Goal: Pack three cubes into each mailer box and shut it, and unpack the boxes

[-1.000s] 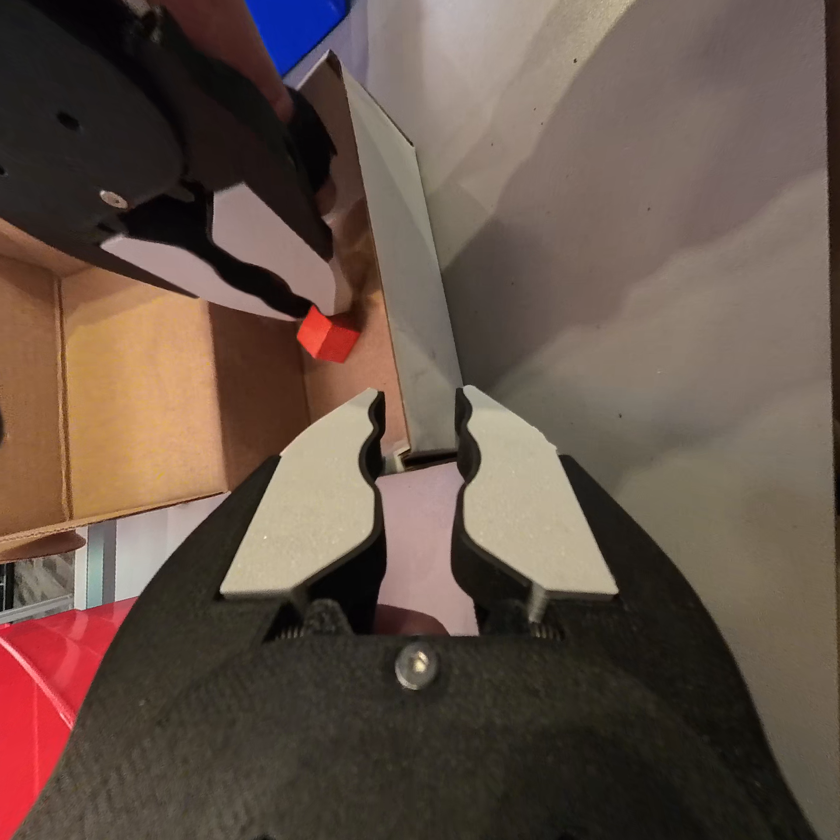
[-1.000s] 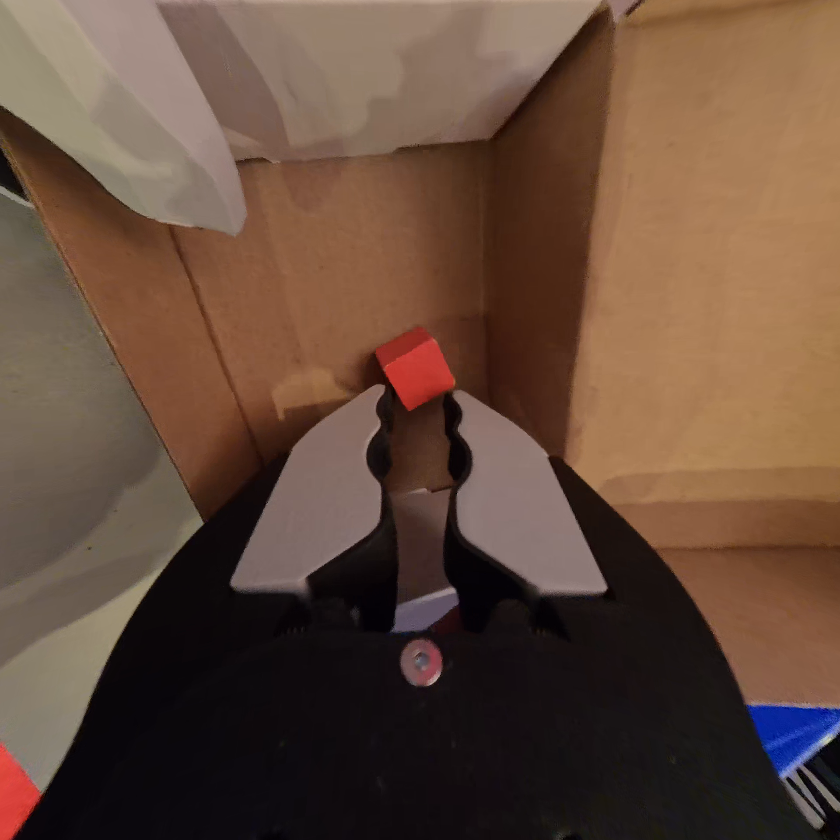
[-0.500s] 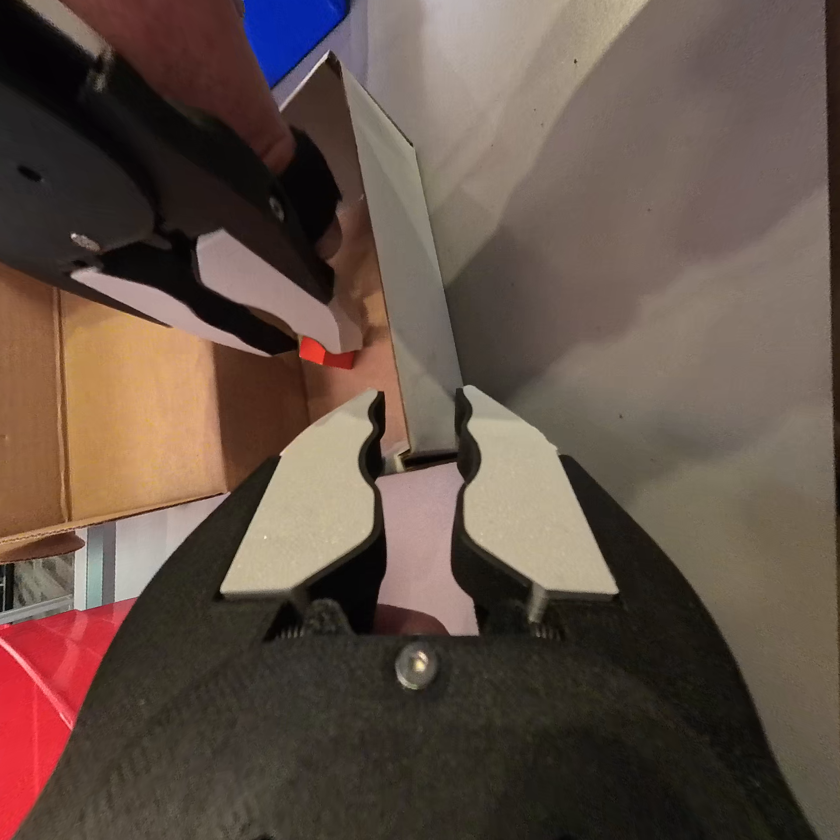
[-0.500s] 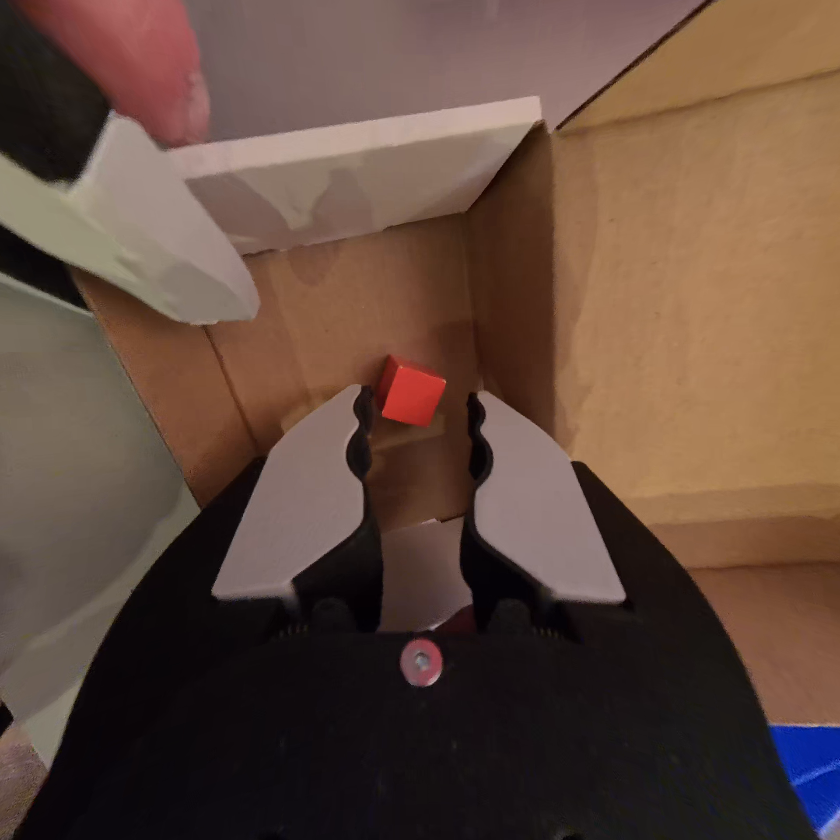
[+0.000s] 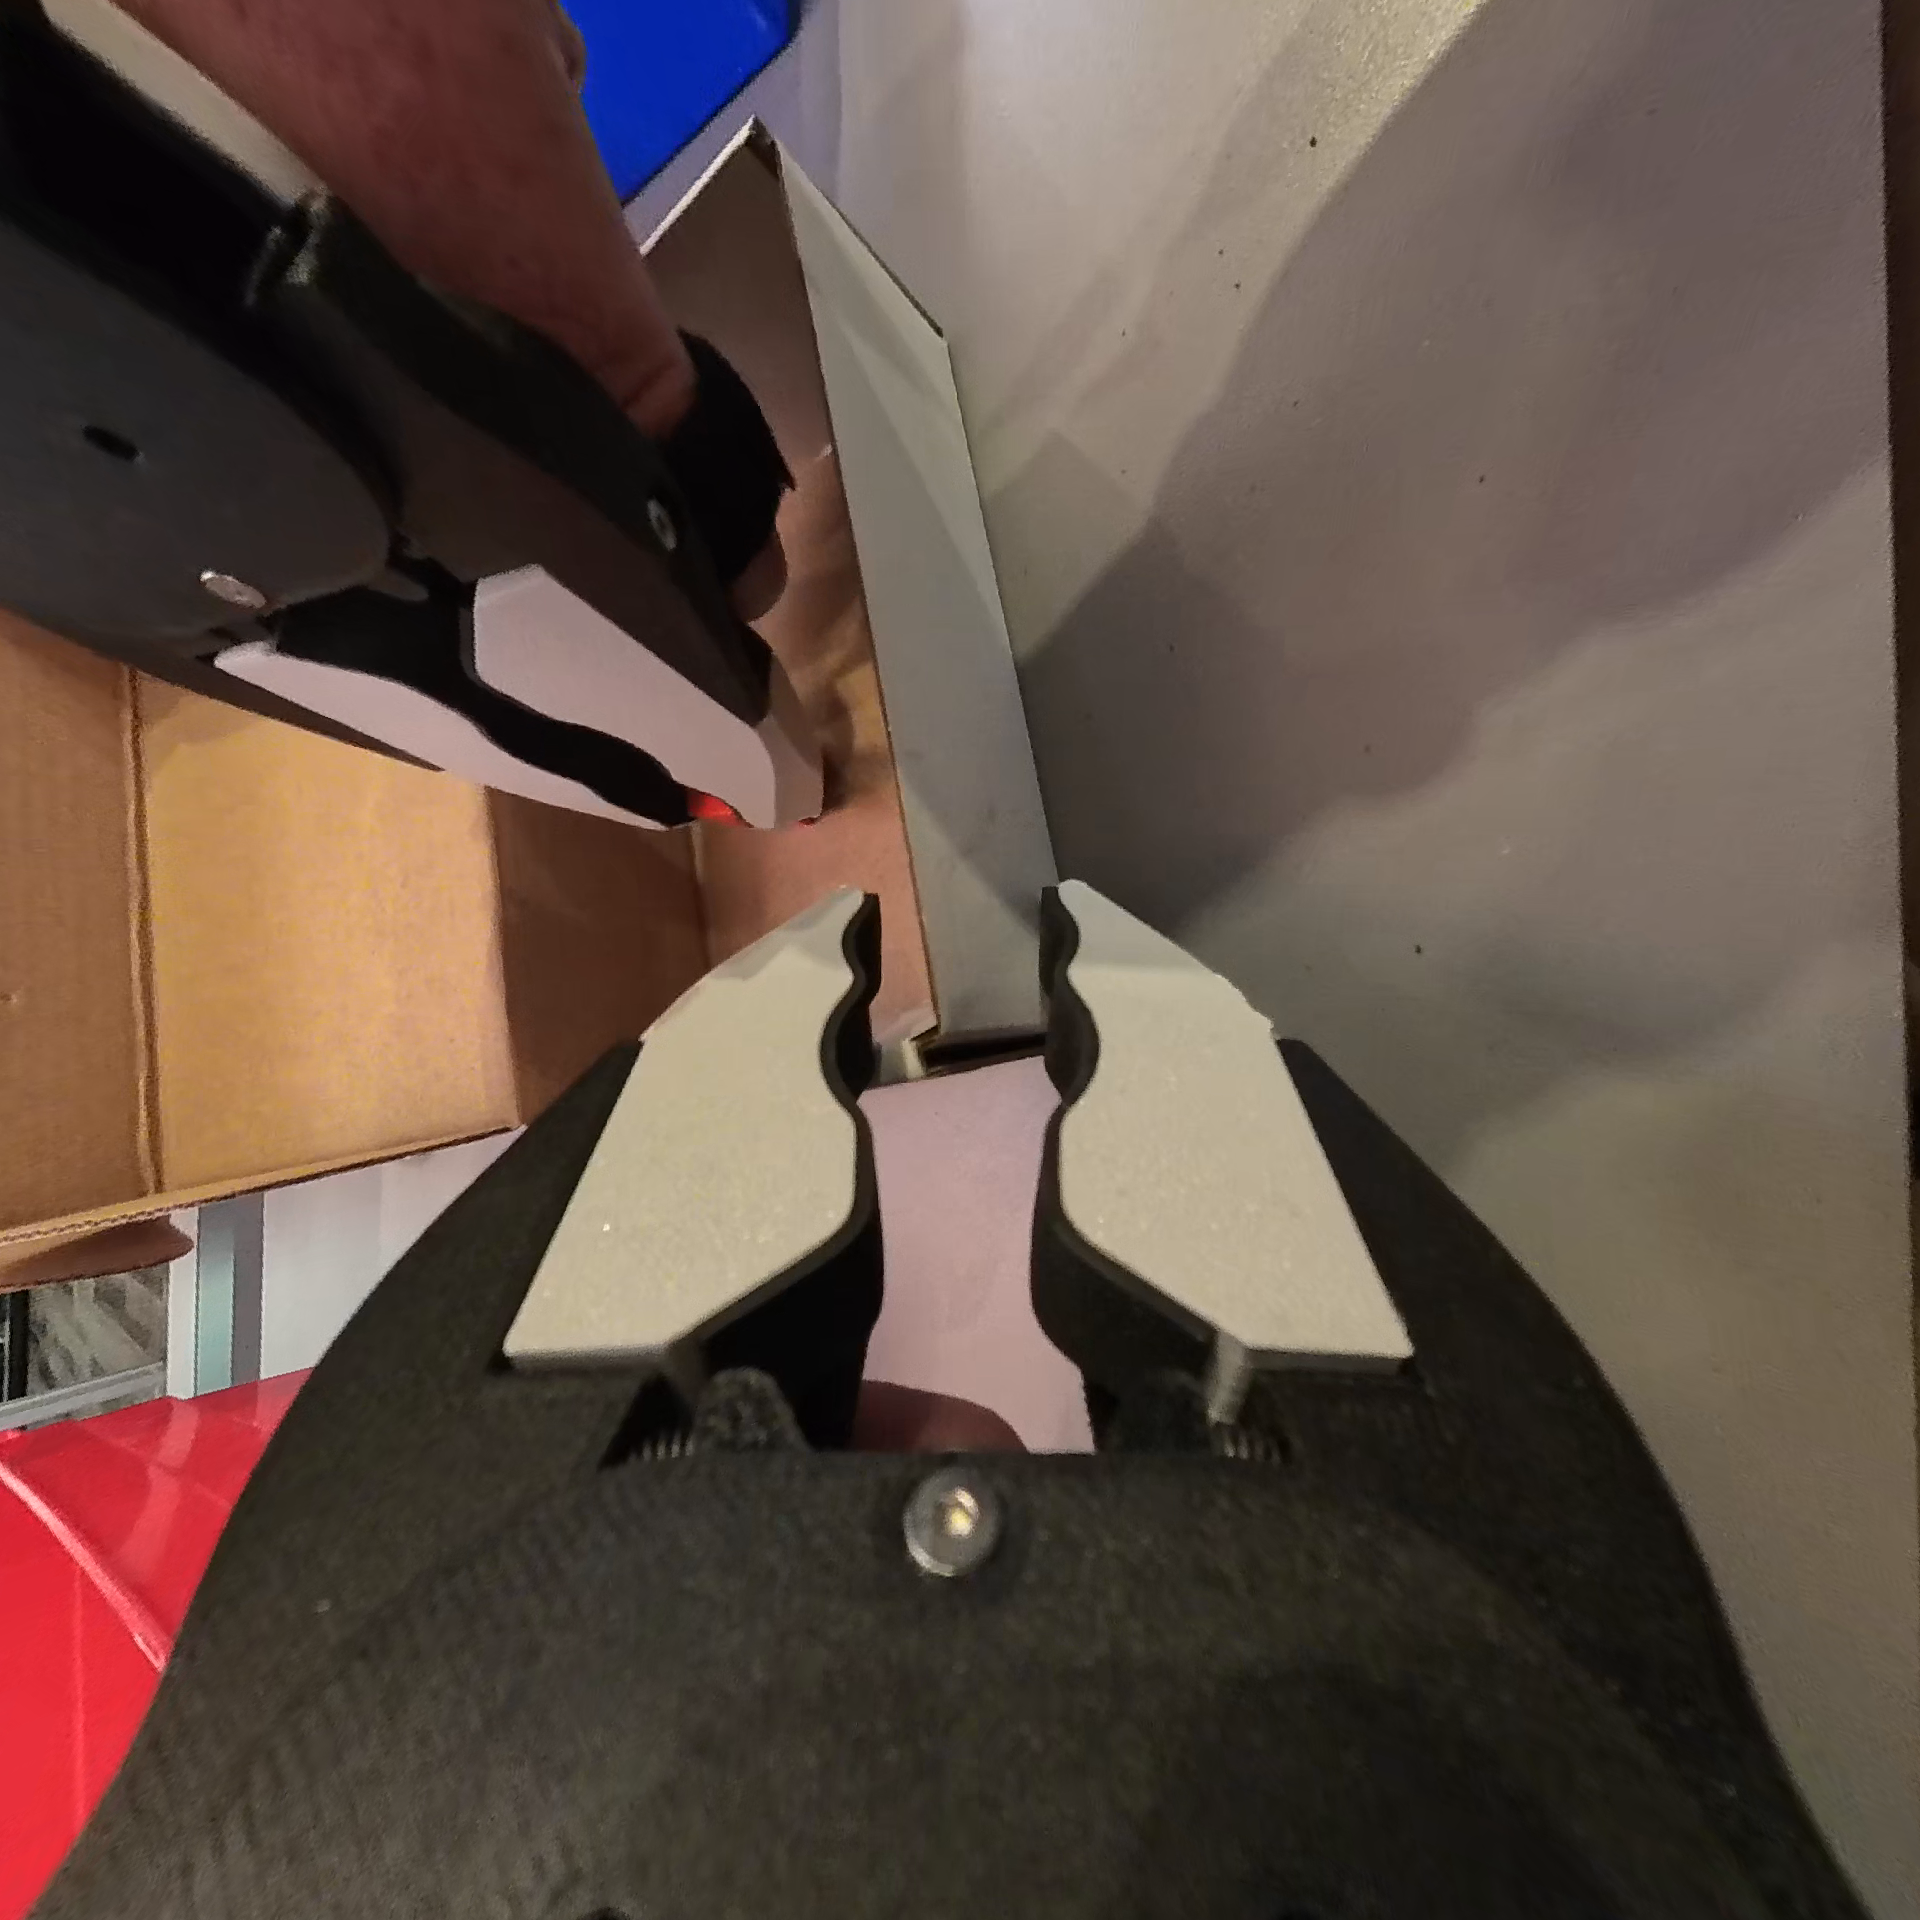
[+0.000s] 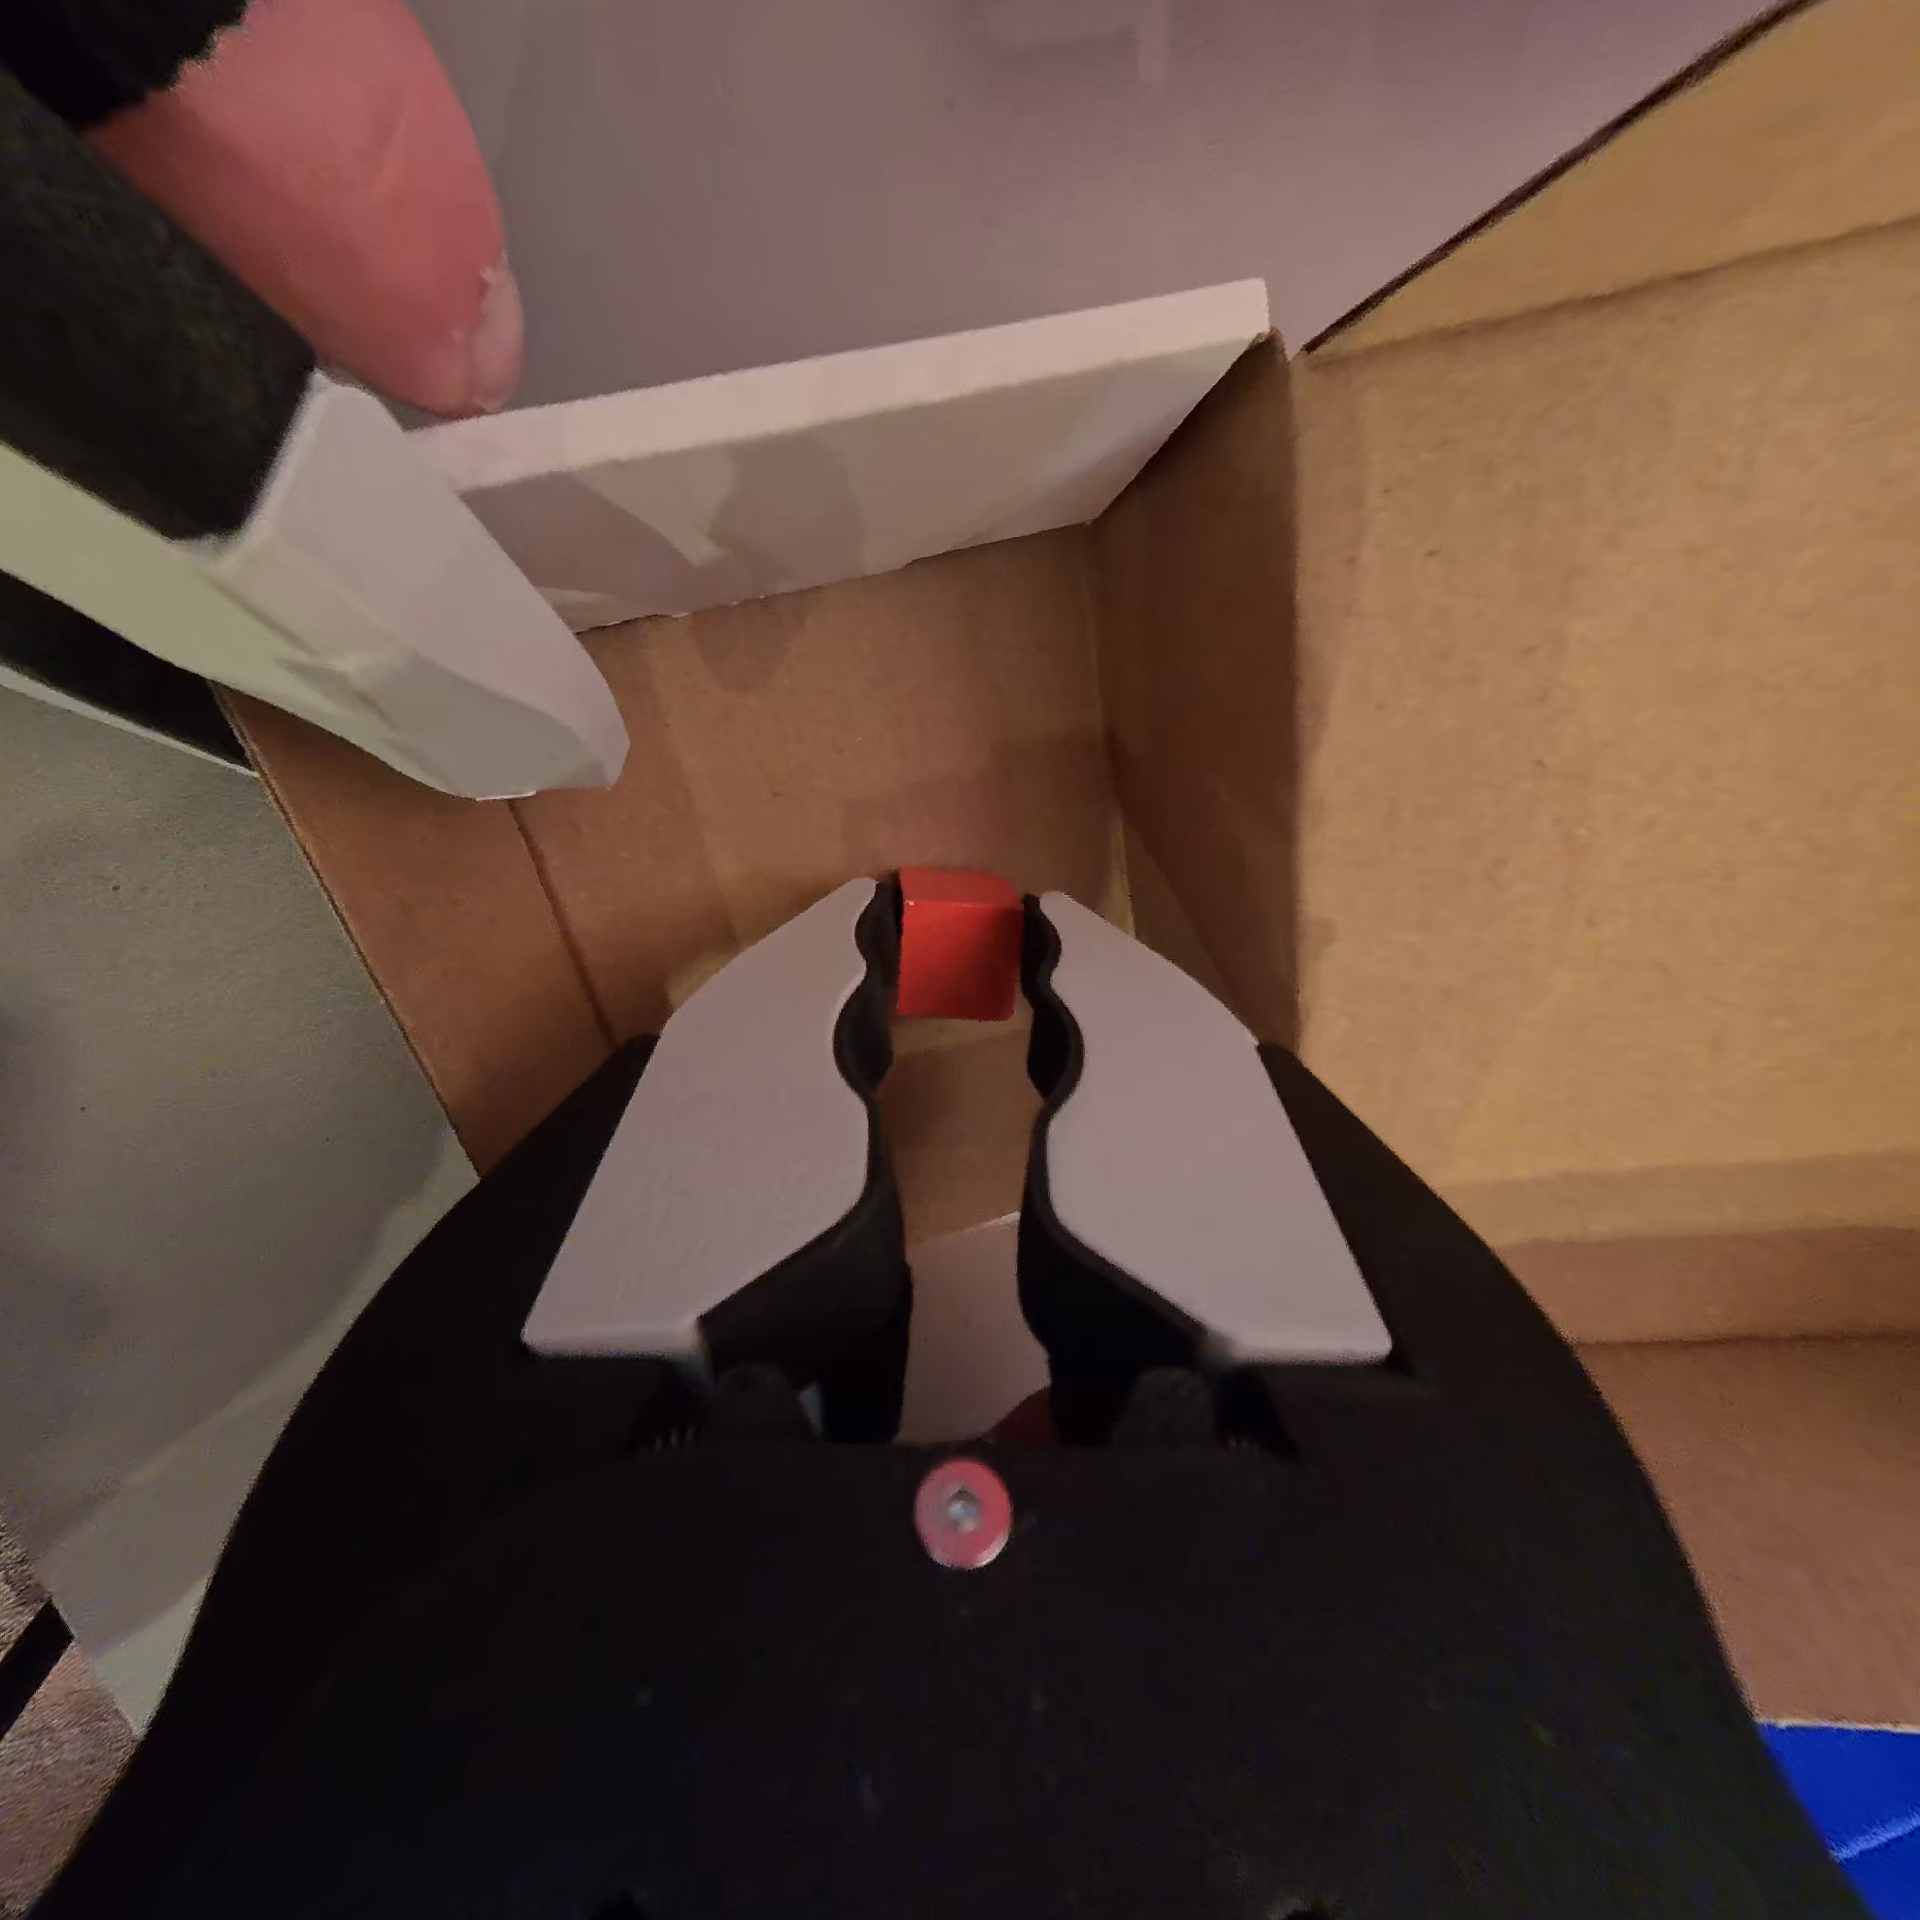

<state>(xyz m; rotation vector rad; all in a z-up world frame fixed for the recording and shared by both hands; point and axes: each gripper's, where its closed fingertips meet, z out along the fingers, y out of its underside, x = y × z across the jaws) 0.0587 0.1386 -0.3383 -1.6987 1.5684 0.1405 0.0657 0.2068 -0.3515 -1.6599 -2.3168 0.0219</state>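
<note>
An open mailer box (image 6: 1558,727), brown inside and white outside, lies on a grey table. A red cube (image 6: 954,956) rests on the box floor near a corner. My right gripper (image 6: 954,920) reaches into the box and is shut on the cube, one pad against each side. In the left wrist view the right gripper (image 5: 732,810) hides all but a sliver of the cube (image 5: 713,806). My left gripper (image 5: 961,920) straddles the box's white side wall (image 5: 935,644) and grips it. One of its fingers (image 6: 436,686) shows in the right wrist view.
The grey table (image 5: 1455,727) spreads to the right of the box. A red object (image 5: 104,1538) sits at the lower left and a blue one (image 5: 675,73) behind the box. A person's thumb (image 6: 343,187) shows at the top left. One gripper's finger ends stand about 7 centimeters off the other's.
My right gripper opened, went deeper into the box and closed on the red cube, which now sits square between the pads. My left gripper has stayed on the box wall.
</note>
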